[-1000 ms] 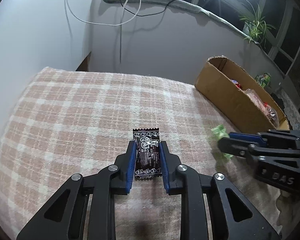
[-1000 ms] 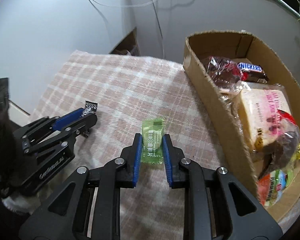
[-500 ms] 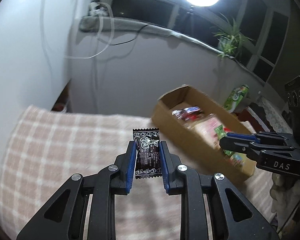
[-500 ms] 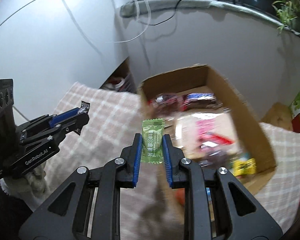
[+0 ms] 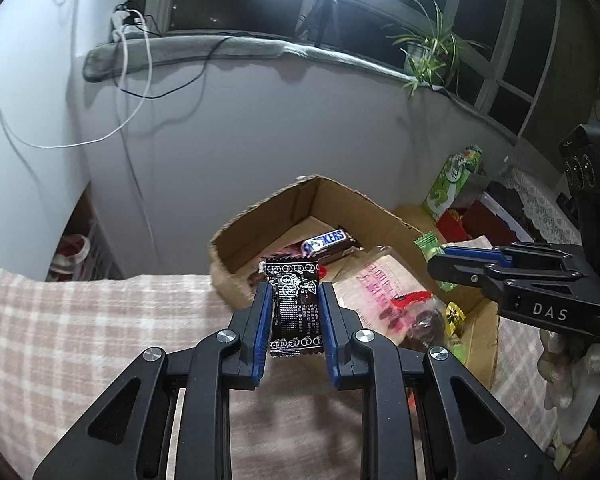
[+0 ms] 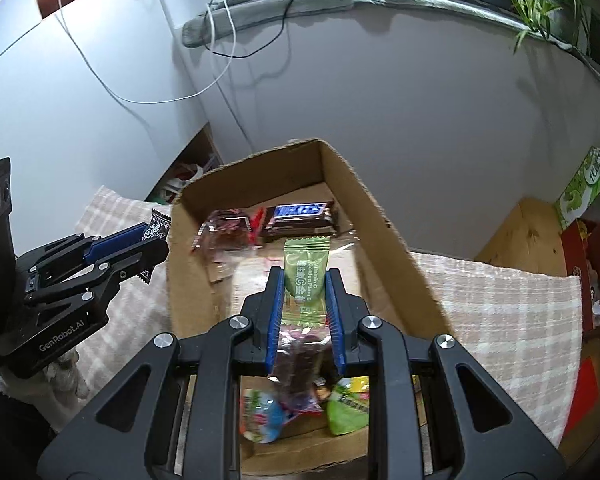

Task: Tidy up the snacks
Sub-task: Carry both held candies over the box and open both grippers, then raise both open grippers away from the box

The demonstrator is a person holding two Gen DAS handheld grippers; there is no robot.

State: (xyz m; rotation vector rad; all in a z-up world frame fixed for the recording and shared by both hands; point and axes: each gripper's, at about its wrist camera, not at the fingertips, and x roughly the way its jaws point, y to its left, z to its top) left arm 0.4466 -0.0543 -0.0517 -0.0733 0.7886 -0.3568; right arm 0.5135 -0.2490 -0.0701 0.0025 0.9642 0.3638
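While both grippers hang at the cardboard box [image 6: 384,216], the drop-off step looks to be in hand. The left gripper [image 5: 293,312], clenched on a dark candy wrapper [image 5: 294,308], sits at the box's near corner; the right gripper [image 6: 305,308], clamped on a green candy packet [image 6: 305,276], is above the box's middle. Next, each likely needs to let go over the box. Inside lie a chocolate bar [image 6: 300,218], a bagged pastry [image 5: 384,300] and small bright sweets [image 6: 348,404].

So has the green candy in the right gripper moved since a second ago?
Yes. The green candy, shut in the right gripper, went from above the checked cloth to over the cardboard box.
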